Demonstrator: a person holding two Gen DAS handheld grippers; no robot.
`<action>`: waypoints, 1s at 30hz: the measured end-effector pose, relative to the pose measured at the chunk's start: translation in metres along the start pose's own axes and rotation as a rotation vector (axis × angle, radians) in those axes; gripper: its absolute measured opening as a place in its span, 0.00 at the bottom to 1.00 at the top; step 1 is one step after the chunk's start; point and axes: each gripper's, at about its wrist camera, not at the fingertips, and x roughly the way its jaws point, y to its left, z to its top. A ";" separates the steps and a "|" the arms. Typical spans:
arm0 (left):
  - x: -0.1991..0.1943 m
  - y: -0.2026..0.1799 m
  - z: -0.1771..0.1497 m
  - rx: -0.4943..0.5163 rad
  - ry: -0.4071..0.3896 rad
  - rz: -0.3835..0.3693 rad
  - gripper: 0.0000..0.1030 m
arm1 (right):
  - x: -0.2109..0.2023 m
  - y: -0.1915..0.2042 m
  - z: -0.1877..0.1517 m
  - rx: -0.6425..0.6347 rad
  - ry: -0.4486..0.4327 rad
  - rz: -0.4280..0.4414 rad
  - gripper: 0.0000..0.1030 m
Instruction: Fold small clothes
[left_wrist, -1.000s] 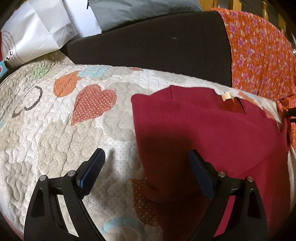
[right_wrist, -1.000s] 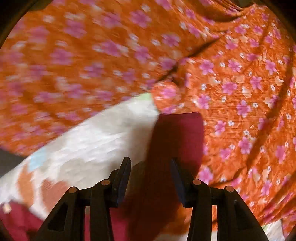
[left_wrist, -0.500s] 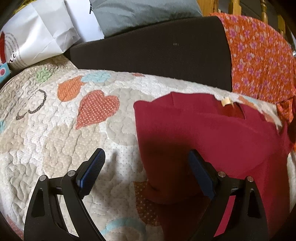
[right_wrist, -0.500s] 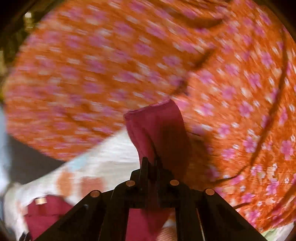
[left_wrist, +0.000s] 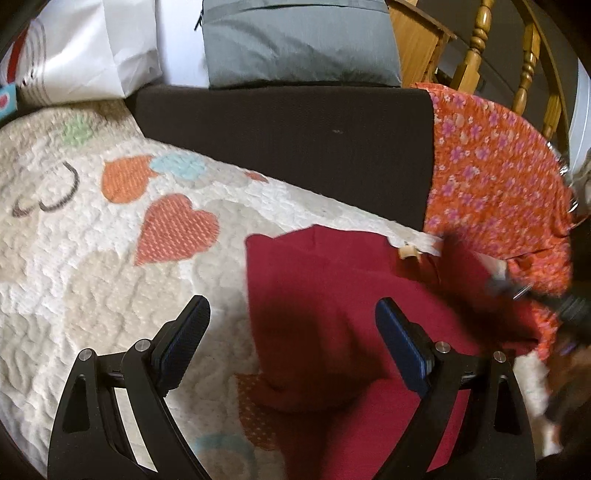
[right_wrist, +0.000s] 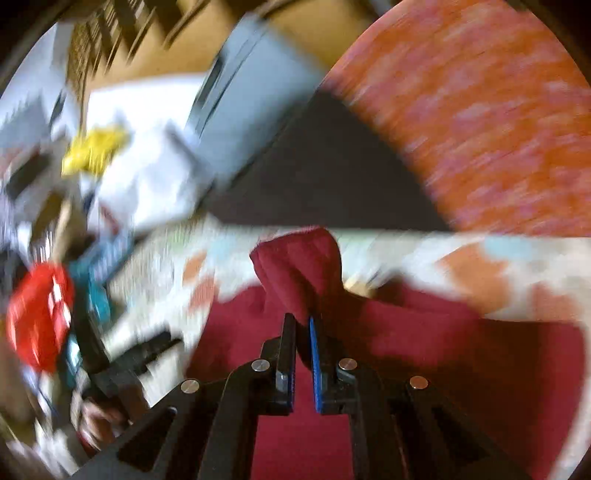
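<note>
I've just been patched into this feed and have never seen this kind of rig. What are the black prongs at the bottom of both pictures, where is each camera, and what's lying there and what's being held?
There is no robot. A person carries a hand-held gripper in each hand, and each has a fisheye camera looking forward along its two black fingers, so the prongs are the gripper's own fingers.

The left wrist view shows the left hand-held gripper open and holding nothing, above a cream quilted cover with heart patches. A dark red small garment lies spread on it. Behind are a dark brown cushion and an orange floral cloth.

The right wrist view is blurred. The right hand-held gripper is shut on a bunched fold of the same garment, lifted above the rest.
</note>
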 end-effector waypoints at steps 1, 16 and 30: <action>0.000 -0.001 -0.001 -0.001 0.006 -0.011 0.88 | 0.024 0.008 -0.010 -0.017 0.056 -0.004 0.06; 0.040 -0.081 0.006 0.065 0.138 -0.049 0.88 | -0.102 -0.078 -0.061 0.149 -0.073 -0.290 0.39; 0.070 -0.147 0.032 0.173 0.171 0.000 0.06 | -0.131 -0.116 -0.071 0.278 -0.137 -0.323 0.39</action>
